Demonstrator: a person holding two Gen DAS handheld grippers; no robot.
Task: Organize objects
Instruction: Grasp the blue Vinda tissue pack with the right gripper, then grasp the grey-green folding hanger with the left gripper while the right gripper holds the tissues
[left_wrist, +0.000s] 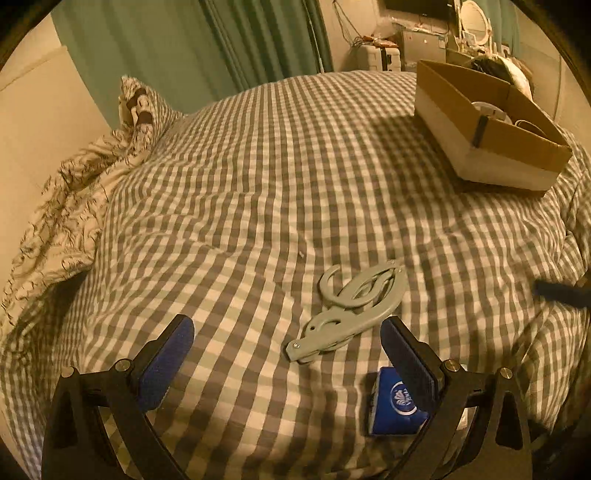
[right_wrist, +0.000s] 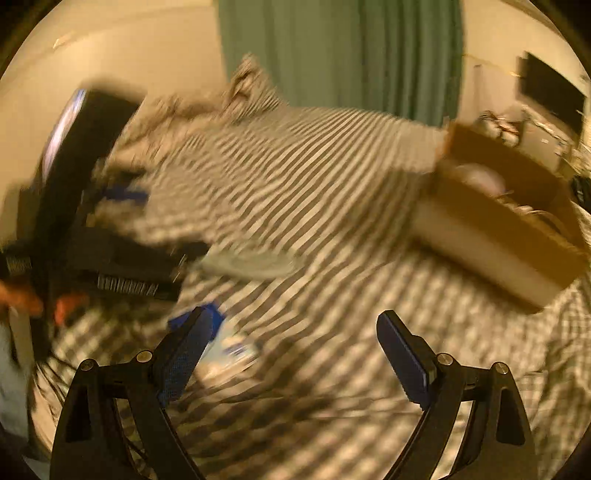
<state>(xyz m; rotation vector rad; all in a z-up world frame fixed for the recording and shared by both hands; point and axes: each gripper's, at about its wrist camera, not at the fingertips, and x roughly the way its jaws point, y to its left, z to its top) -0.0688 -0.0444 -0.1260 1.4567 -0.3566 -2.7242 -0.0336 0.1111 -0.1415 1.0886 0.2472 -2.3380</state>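
A grey-green folding hanger (left_wrist: 351, 306) lies flat on the checked bedspread (left_wrist: 258, 184), just ahead of my left gripper (left_wrist: 286, 345), which is open and empty above the bed. A blue packet with a white logo (left_wrist: 397, 400) lies beside the left gripper's right finger. An open cardboard box (left_wrist: 487, 125) with a few items inside stands at the far right. The right wrist view is blurred: my right gripper (right_wrist: 293, 332) is open and empty over the bed, with the hanger (right_wrist: 251, 264), a blue-and-white packet (right_wrist: 229, 350) and the box (right_wrist: 498, 218) ahead.
A crumpled patterned sheet (left_wrist: 74, 206) lies at the bed's left edge. A green curtain (left_wrist: 184, 48) hangs behind the bed. Cluttered furniture stands at the far right. The left gripper's black body (right_wrist: 92, 221) fills the left of the right wrist view.
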